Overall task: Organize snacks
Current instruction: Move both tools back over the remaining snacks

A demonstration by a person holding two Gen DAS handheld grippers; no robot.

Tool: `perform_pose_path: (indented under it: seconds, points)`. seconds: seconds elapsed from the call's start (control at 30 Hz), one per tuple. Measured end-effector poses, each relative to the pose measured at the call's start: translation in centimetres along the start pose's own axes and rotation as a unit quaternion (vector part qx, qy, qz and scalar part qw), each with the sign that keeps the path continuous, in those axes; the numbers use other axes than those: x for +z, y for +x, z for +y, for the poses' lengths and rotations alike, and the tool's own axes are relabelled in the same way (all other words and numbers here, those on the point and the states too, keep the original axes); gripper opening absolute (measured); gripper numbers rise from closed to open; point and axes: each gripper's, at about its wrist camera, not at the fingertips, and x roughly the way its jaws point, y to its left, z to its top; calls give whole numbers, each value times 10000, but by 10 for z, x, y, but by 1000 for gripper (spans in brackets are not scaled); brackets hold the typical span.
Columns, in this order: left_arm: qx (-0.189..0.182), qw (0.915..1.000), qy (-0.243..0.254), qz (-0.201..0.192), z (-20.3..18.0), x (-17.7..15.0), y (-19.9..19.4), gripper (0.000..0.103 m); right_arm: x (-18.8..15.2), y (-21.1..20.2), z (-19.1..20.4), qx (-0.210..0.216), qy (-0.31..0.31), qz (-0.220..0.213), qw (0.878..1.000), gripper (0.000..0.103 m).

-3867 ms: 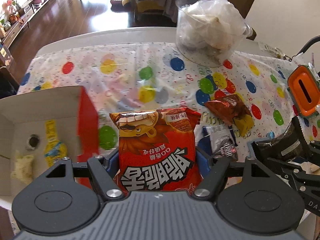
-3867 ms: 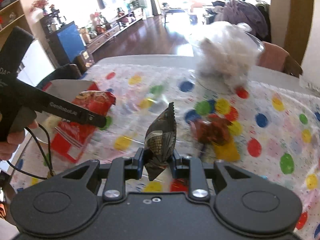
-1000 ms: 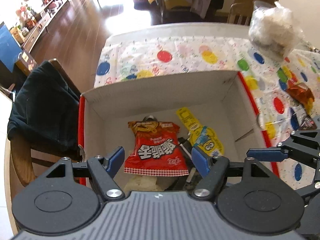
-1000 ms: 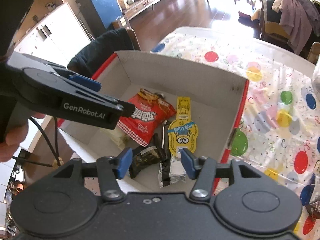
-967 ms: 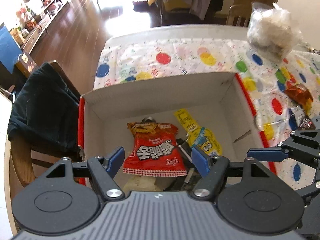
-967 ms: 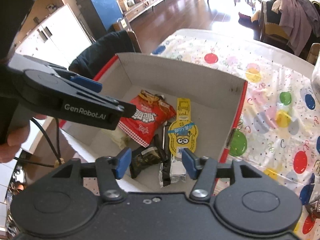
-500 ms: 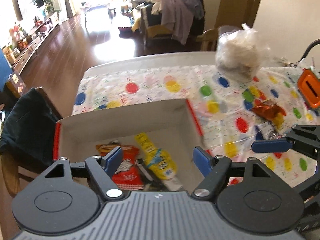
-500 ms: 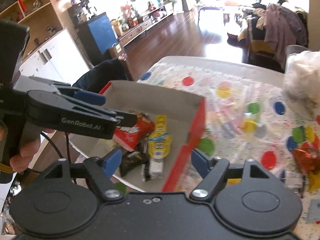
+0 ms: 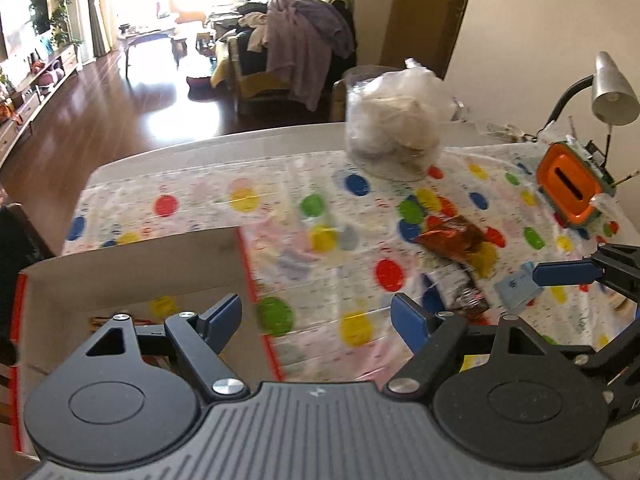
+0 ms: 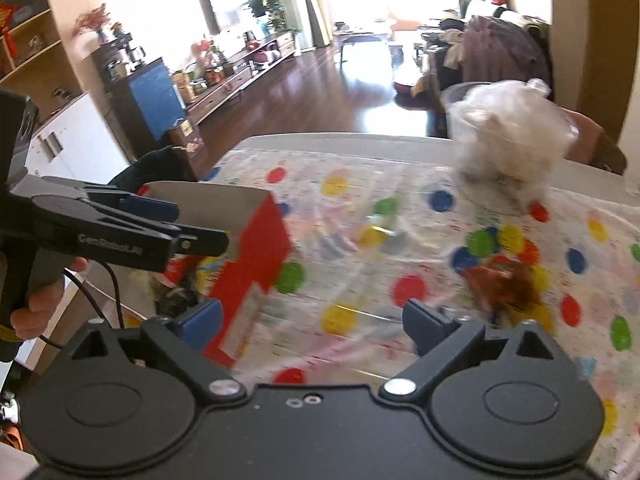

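Note:
Both grippers are open and empty. My left gripper [image 9: 318, 318] hangs over the right wall of the red and white cardboard box [image 9: 132, 264]. My right gripper [image 10: 312, 324] is above the dotted tablecloth, just right of the box [image 10: 256, 256]. The box holds snack packets, mostly hidden in both views. On the cloth lie a brown-red snack packet [image 9: 452, 236], a yellow packet [image 9: 486, 258], a silver and dark packet [image 9: 460, 292] and a small light-blue packet [image 9: 516, 290]. The brown-red packet [image 10: 504, 284] also shows blurred in the right wrist view.
A clear tub of white bags [image 9: 392, 128] stands at the table's far side. An orange box [image 9: 570, 182] and a desk lamp [image 9: 612, 92] are at the right edge. A dark jacket on a chair [image 10: 160, 168] is left of the box.
Both grippers have swung right and back from over the box toward the loose packets on the cloth. The red snack bag and dark packet that they held earlier lie in the box.

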Motion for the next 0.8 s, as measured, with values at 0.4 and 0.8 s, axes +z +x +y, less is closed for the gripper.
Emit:
perform_pose_path:
  seconds: [0.4,0.8]
  points:
    - [-329,9987,326,200,-87,-7,49,82,-41,-24,-100,-612,115,162,9979,100]
    - [-391,9961,633,483,-164,-17,114,82,-73,-5,-186,-854,-136,380,9955,102]
